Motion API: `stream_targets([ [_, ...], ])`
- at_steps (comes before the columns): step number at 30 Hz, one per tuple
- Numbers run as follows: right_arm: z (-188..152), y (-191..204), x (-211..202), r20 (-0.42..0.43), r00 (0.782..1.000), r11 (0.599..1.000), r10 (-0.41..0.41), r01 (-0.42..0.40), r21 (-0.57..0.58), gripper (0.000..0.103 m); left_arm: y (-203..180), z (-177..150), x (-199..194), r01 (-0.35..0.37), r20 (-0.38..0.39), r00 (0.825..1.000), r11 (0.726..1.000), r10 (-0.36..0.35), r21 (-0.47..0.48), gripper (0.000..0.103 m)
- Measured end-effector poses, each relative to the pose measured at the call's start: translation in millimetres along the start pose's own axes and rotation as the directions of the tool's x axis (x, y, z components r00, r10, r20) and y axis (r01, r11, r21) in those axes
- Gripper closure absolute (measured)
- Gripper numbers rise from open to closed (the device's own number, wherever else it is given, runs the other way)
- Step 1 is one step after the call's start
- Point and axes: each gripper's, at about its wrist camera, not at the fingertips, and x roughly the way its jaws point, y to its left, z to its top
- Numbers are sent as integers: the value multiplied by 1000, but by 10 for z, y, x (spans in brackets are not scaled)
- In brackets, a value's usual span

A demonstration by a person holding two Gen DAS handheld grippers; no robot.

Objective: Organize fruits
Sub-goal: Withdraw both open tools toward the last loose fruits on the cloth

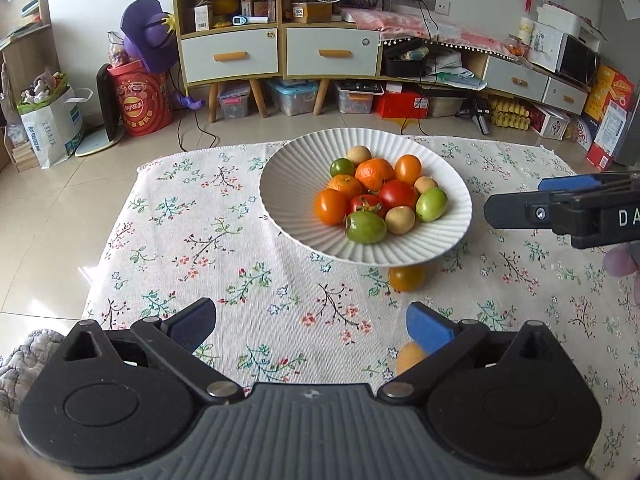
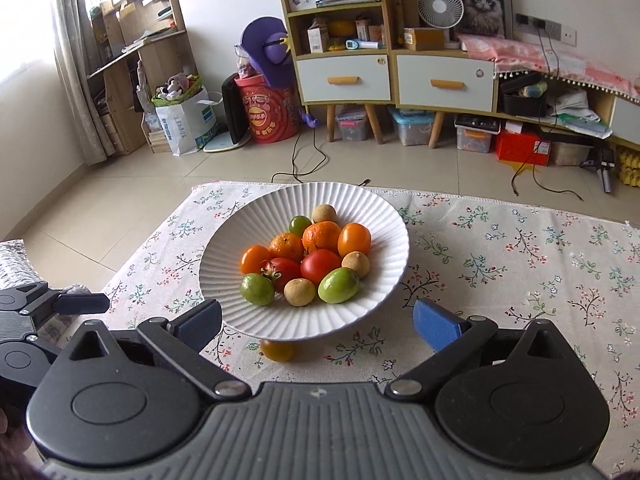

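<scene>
The right gripper (image 1: 560,208) at the right edge bears white letters "DA". A small tag (image 1: 298,12) on the far shelf's cardboard box reads "5009". Other labels are unreadable.

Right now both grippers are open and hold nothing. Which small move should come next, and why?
Probably bring the left gripper down onto the yellow-orange fruit that lies on the tablecloth beside its blue pad. This fruit and an orange tomato near the white bowl are still outside it, and the first one is nearest to the open jaws.
</scene>
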Motion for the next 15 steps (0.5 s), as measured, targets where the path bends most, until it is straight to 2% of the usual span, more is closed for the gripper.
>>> stream_targets([
  [6,-165,40,-47,59,998,997,1,3,-72,1,-33,-149,-29,9,4,1000,1000,-9,21,5],
  [10,-271,64,-69,61,998,992,17,-9,-123,1,-69,-234,-17,20,5,1000,998,-20,55,5],
  [15,-293,36,-58,49,998,993,34,-28,-114,1,-124,-301,12,44,8,999,996,-44,75,5],
])
